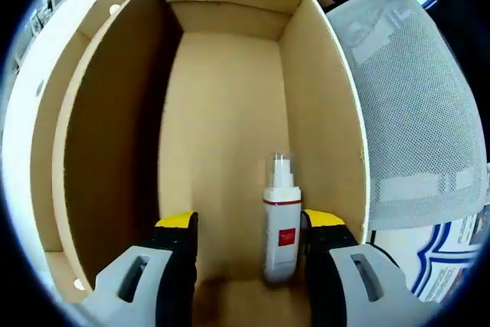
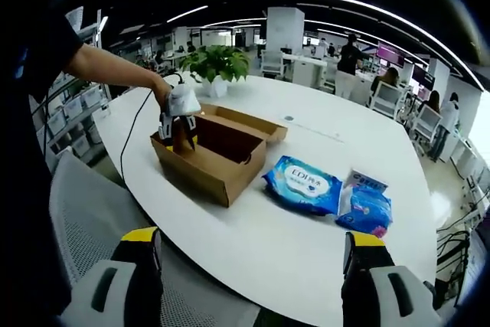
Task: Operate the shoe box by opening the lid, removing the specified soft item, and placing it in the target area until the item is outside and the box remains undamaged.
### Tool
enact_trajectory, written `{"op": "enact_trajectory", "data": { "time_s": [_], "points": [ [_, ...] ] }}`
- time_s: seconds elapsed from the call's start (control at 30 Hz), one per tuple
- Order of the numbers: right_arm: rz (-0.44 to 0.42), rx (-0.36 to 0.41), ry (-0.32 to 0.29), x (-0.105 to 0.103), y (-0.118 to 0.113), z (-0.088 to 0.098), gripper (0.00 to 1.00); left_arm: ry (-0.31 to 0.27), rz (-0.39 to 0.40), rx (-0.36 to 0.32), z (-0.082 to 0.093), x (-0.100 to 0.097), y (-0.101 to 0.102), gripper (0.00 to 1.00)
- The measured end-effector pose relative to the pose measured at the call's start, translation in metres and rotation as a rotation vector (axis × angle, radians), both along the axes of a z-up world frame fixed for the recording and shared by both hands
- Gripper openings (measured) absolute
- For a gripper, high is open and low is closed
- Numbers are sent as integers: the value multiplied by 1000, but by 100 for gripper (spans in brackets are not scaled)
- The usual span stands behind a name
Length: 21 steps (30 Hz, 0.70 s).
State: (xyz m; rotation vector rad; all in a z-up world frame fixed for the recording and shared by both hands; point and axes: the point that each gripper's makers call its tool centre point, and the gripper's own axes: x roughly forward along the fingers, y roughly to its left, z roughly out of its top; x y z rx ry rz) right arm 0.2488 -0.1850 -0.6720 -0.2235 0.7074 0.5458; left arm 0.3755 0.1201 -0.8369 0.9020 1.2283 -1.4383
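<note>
Your left tool (image 1: 249, 246) reaches down into the open shoe box (image 1: 222, 112), its jaws spread wide and gripping nothing. A small white spray bottle (image 1: 281, 223) lies on the cardboard floor between the two yellow-tipped fingers, closer to the right one and perhaps touching it. Its long axis runs straight ahead along the tool's own line, cap pointing toward the far end wall. A straight close would take it across its narrow body, so the left is plainly the nearer hand for this pick.

Your right tool (image 2: 249, 262) hangs back at the near edge of the white table (image 2: 306, 243), above a mesh chair back (image 2: 92, 220), jaws wide and empty, well apart from the box. From there you see what the left gripper view cannot: the whole box (image 2: 210, 160) with its lid folded open on the far side, your left hand (image 2: 164, 96) plunged into it, and two blue wipe packs (image 2: 329, 191) already lying on the table just right of the box.
</note>
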Motion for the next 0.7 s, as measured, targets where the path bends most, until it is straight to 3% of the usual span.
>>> {"op": "enact_trajectory", "data": {
  "time_s": [0.23, 0.7],
  "points": [
    [-5, -3, 1, -2, 0, -2, 99, -18, -2, 12, -4, 2, 7, 49],
    [9, 1, -3, 1, 6, -2, 98, -26, -50, 10, -8, -6, 15, 27]
  ]
}}
